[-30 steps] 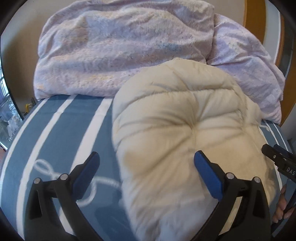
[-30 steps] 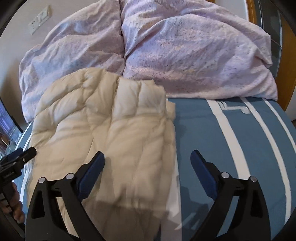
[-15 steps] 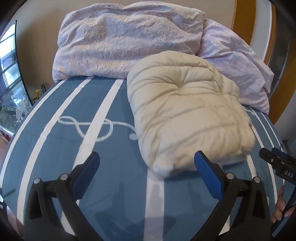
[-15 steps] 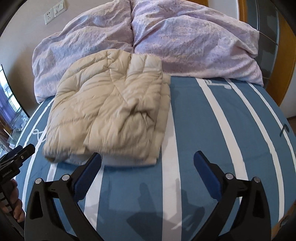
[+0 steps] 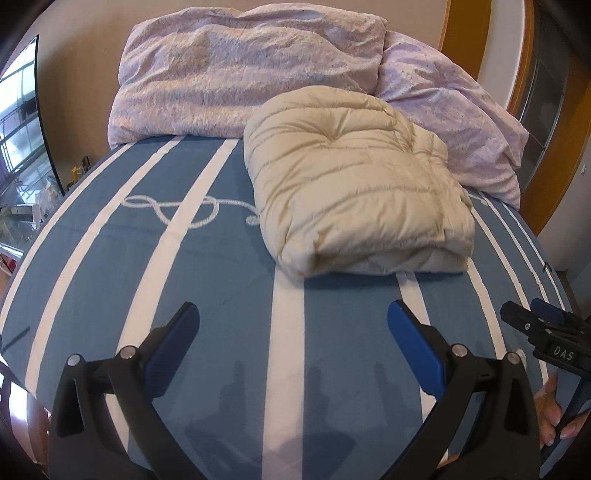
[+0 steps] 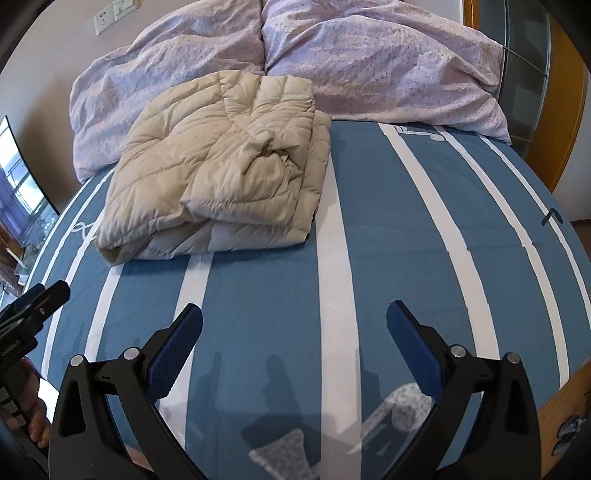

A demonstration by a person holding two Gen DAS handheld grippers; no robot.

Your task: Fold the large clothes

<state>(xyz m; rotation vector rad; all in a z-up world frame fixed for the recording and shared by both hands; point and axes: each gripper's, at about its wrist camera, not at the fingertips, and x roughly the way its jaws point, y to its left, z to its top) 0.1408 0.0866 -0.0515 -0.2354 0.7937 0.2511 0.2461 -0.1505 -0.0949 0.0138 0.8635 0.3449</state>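
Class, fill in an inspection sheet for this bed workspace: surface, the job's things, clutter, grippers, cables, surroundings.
Surface: blue bedspread with white stripes, lying smooth.
Job's things: cream puffer jacket, folded into a bundle, its far end against the pillows.
Clutter: two lilac pillows at the head of the bed.
Grippers: left gripper and right gripper both open, empty, clear of the jacket.
Cables: nothing seen.
Surroundings: wall socket, window, wooden frame.
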